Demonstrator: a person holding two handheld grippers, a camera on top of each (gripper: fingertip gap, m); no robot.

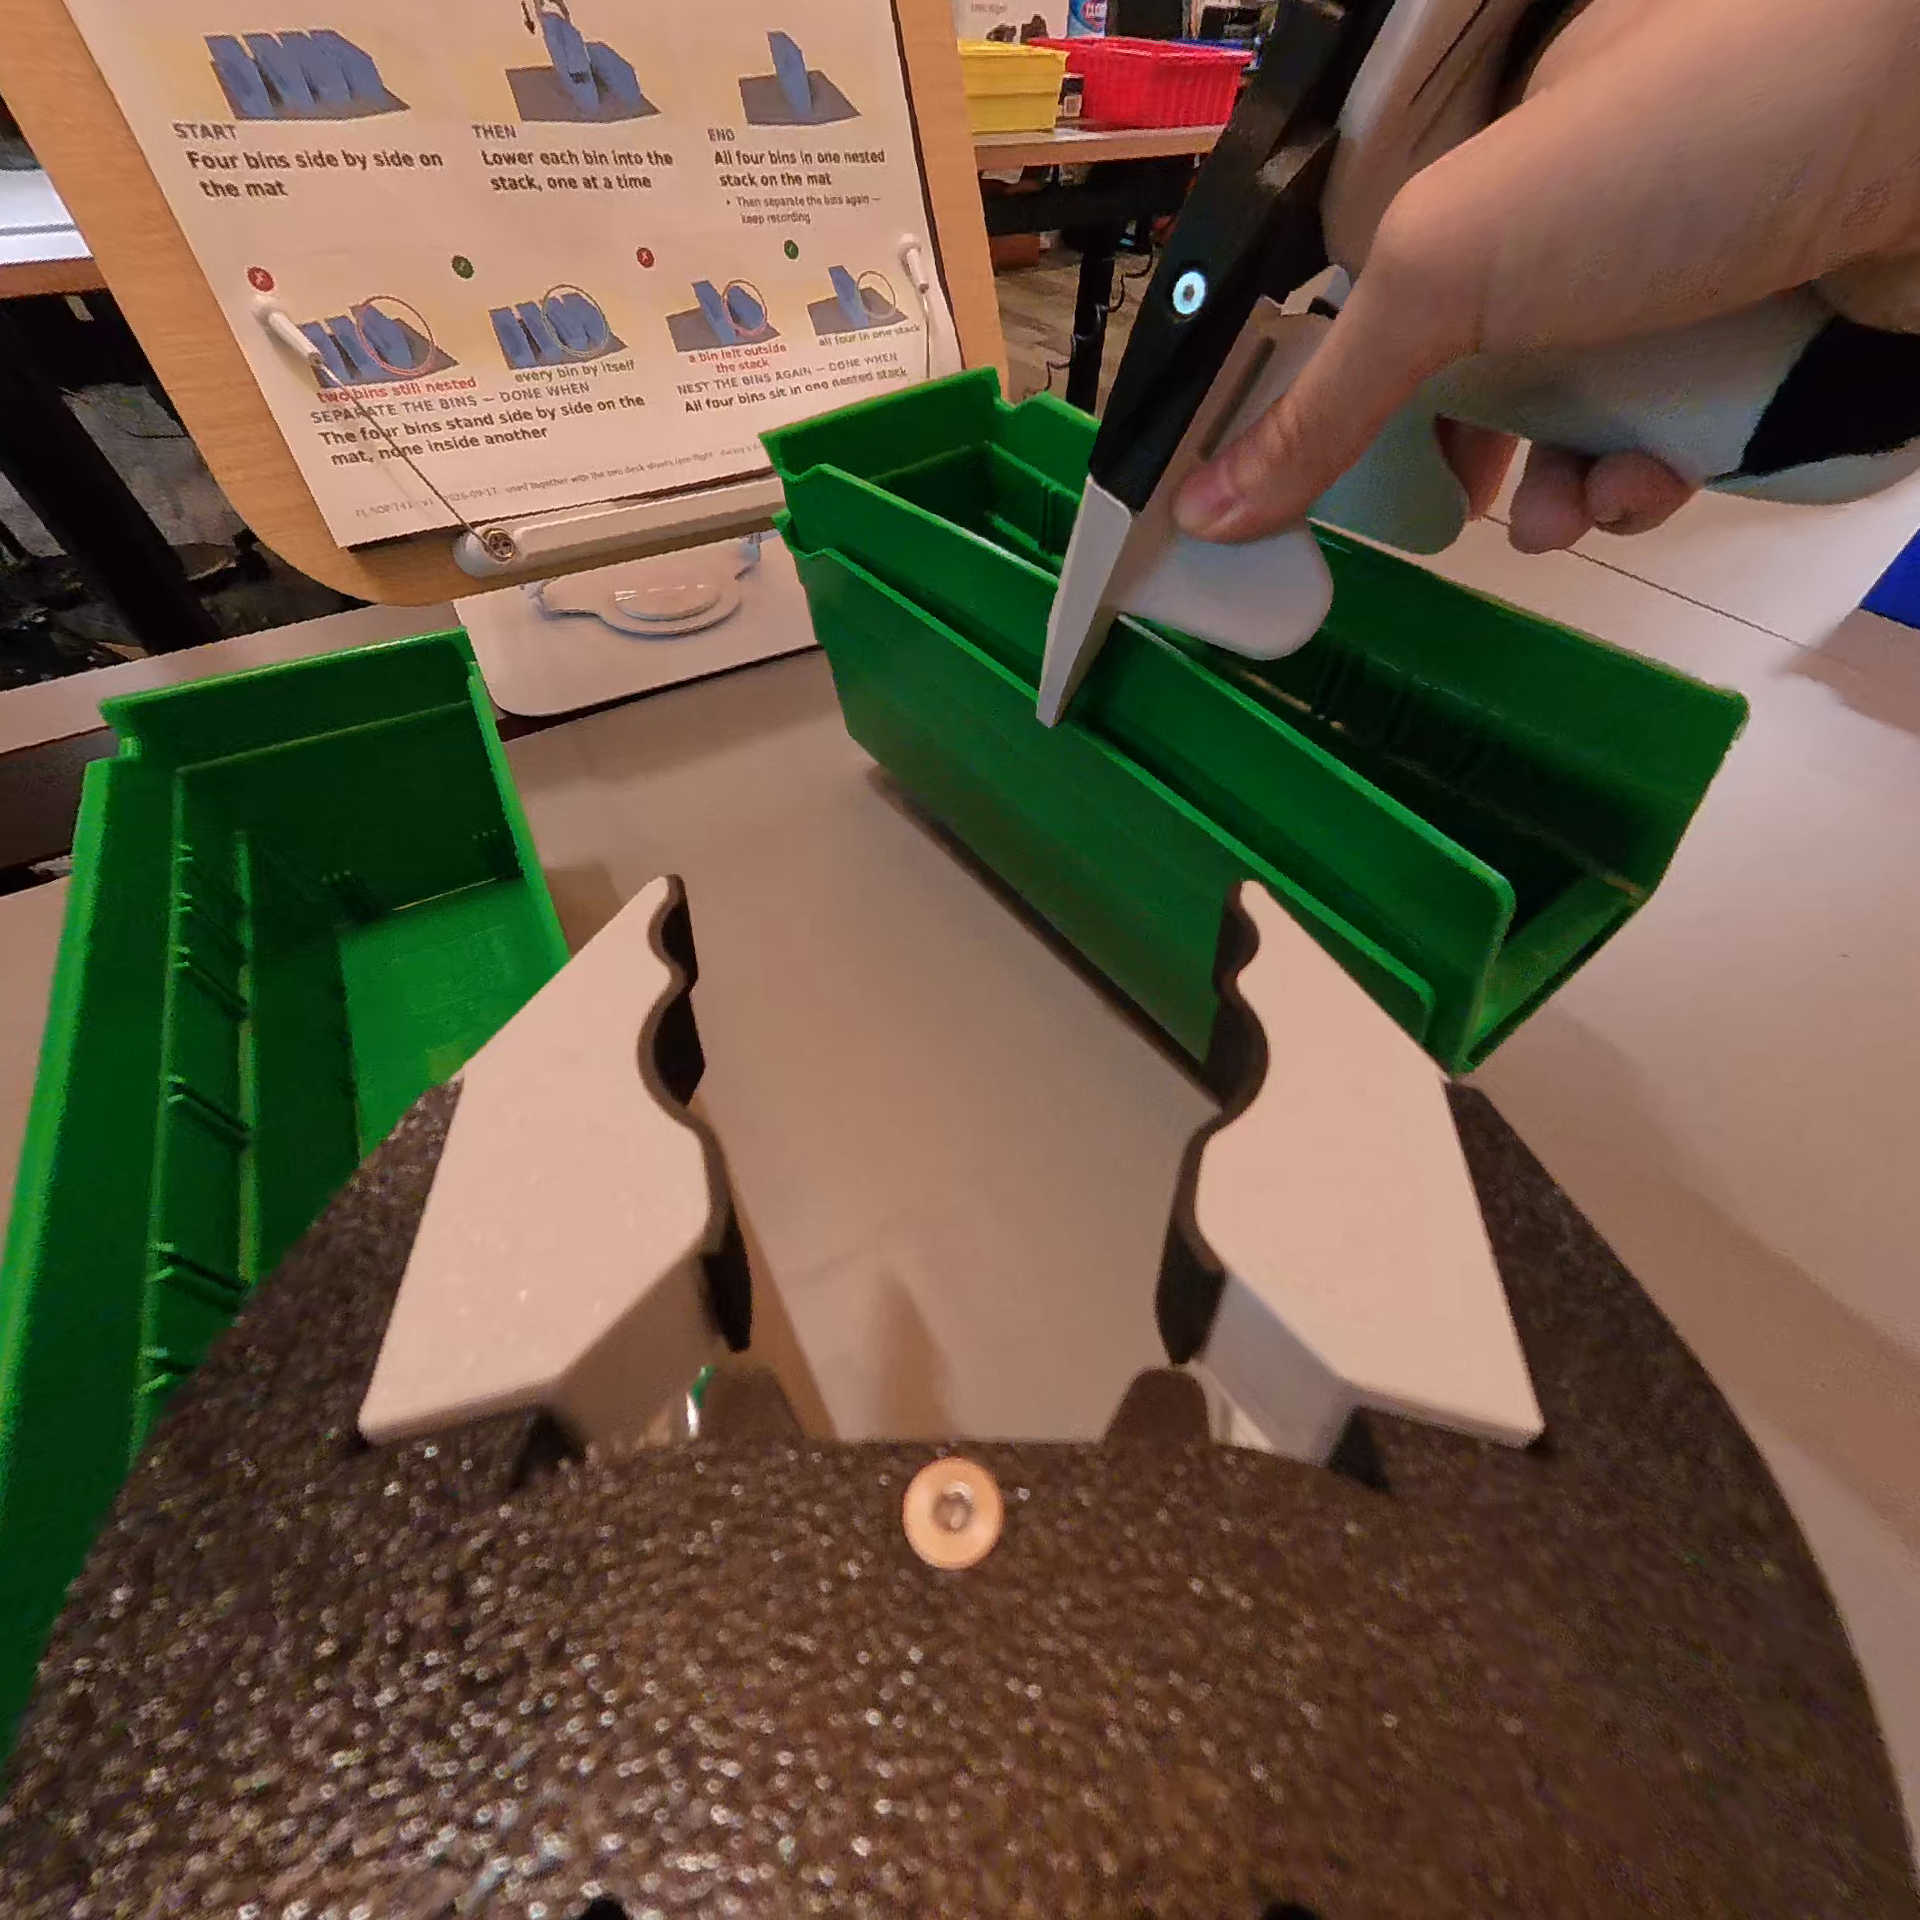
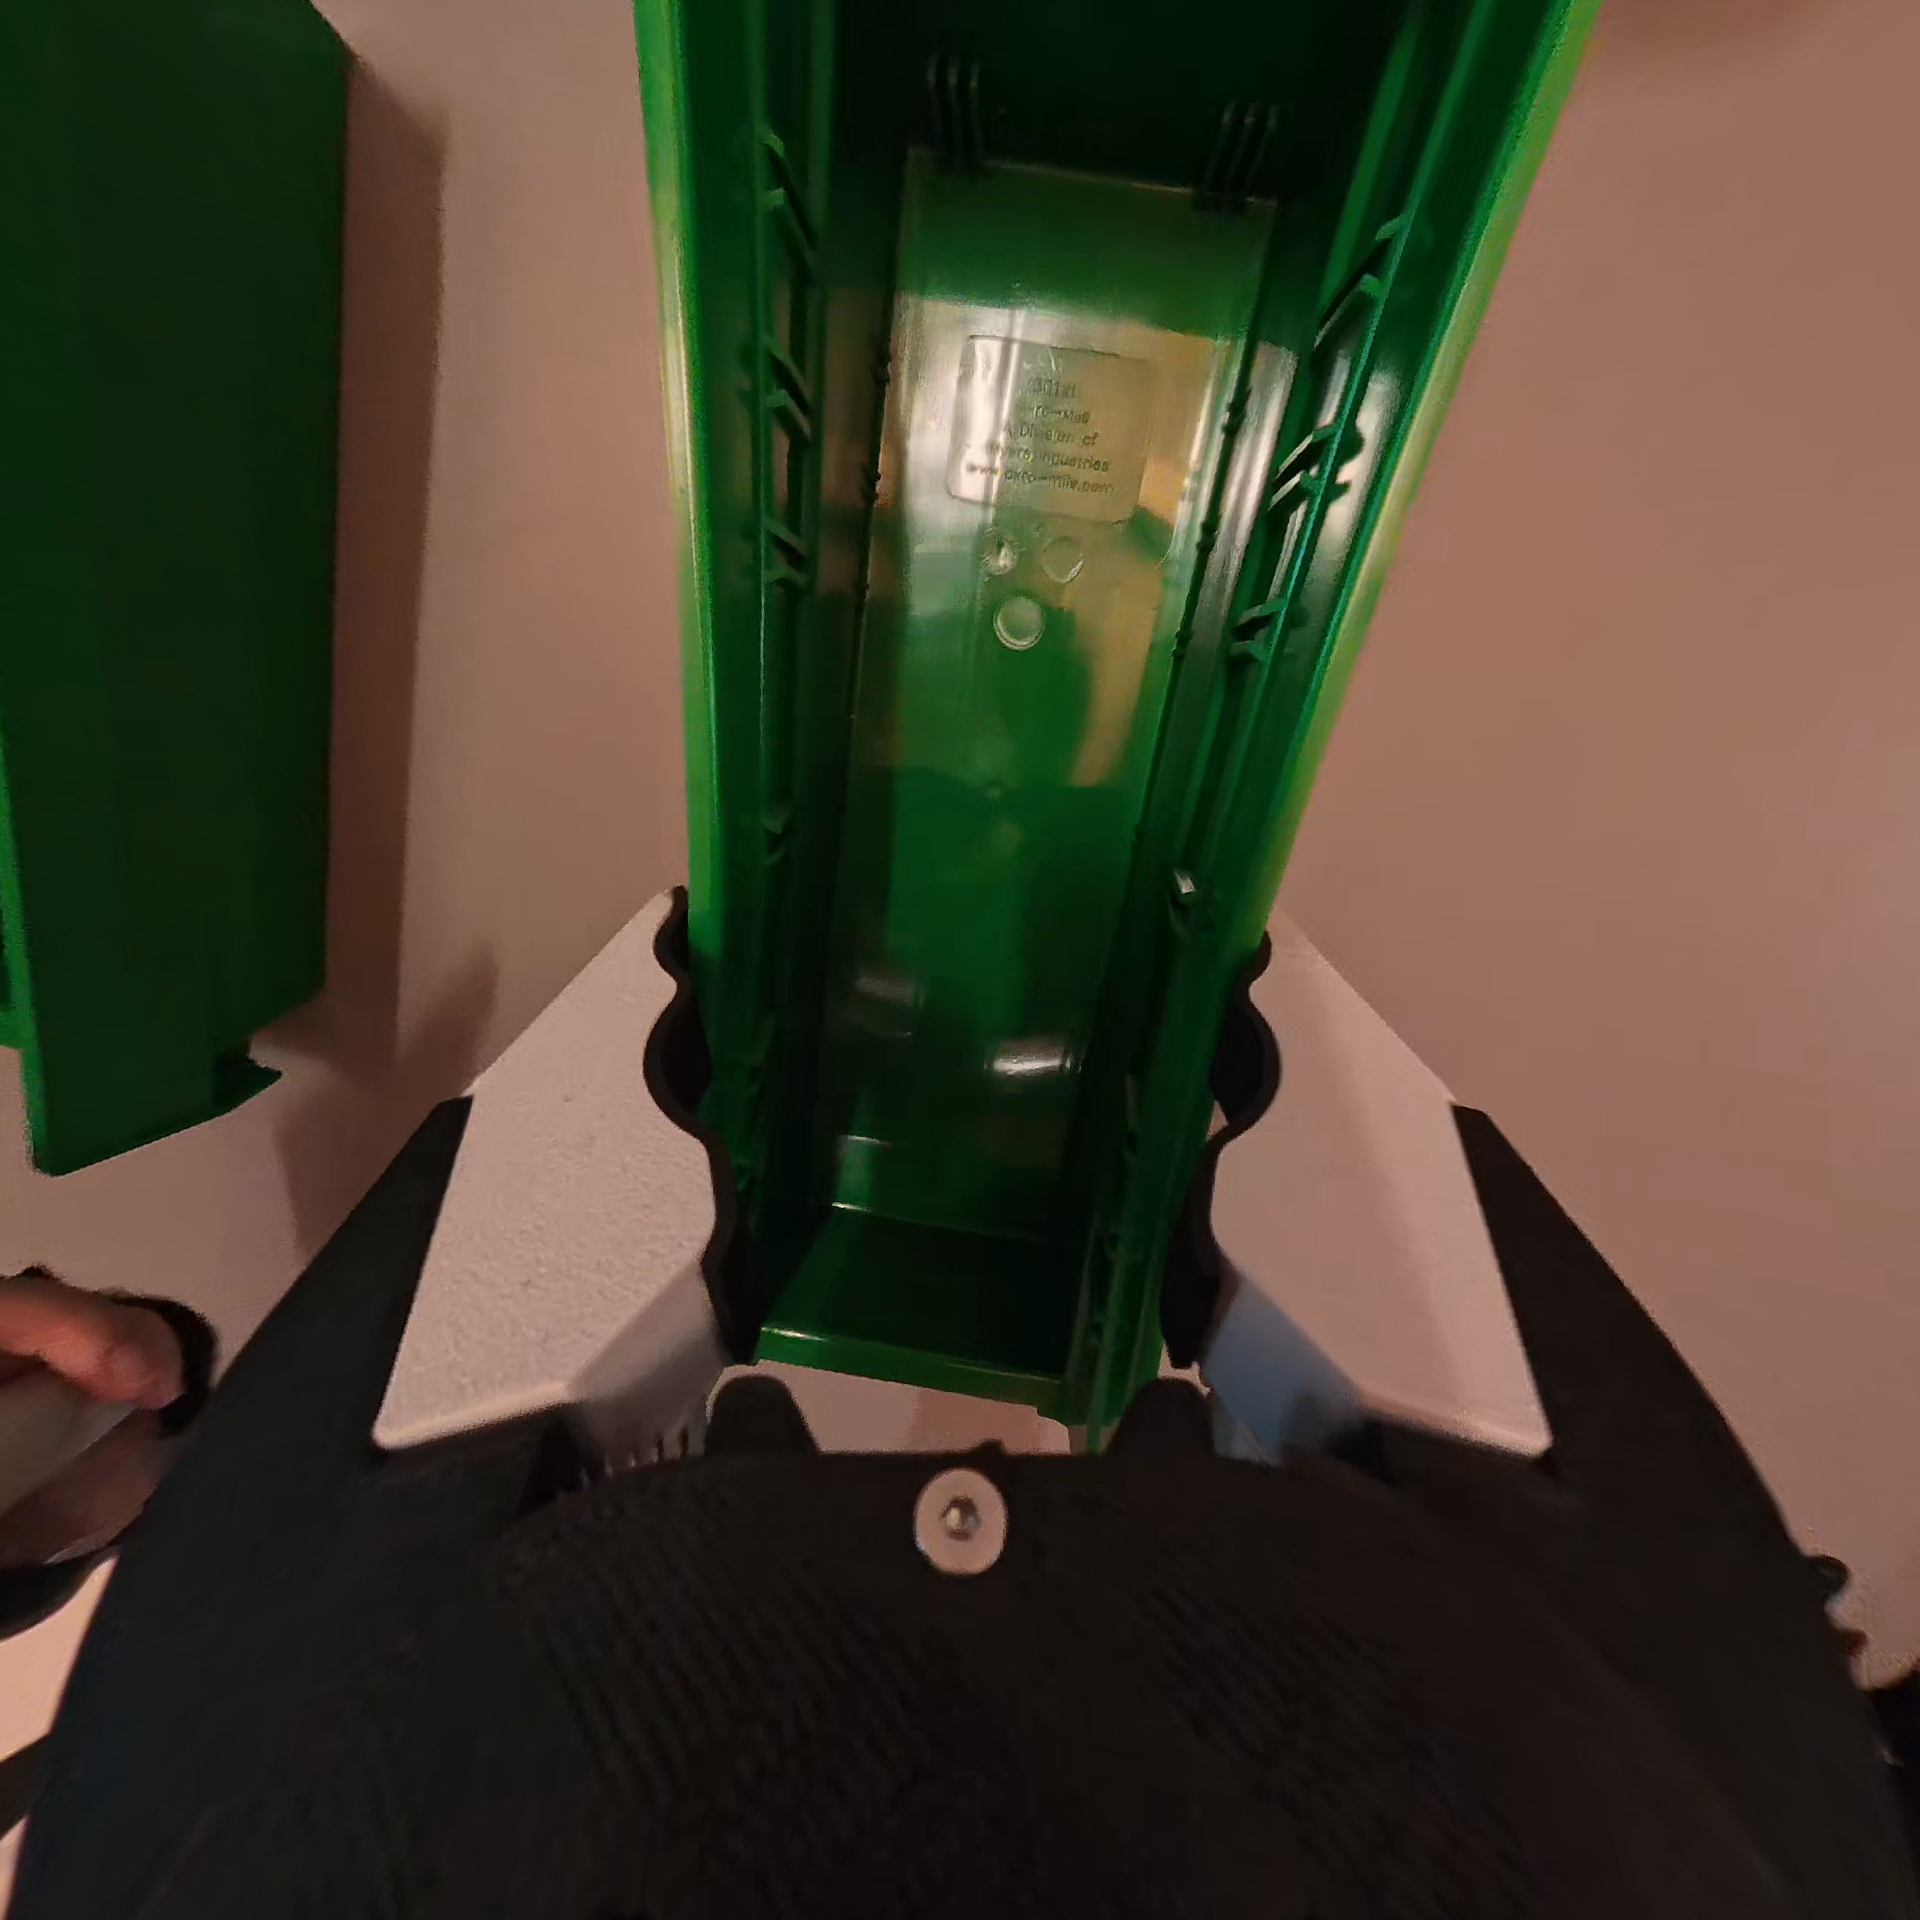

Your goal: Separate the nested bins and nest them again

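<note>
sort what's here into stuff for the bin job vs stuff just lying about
Job:
- nested bins, gripped by right tool
- second bin at left
- left tool, open, holding nothing

Lying about:
- instruction sheet on its stand
- yellow bin and red bin on far table

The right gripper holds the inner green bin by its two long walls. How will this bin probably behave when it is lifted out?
The inner green bin looks like thin moulded plastic, so probably light. Its ribbed walls should stay fairly stiff, though they may flex inward under the right gripper. Its surface is glossy, so it might slip. The outer bin fits closely around it and may lift with it.
</note>
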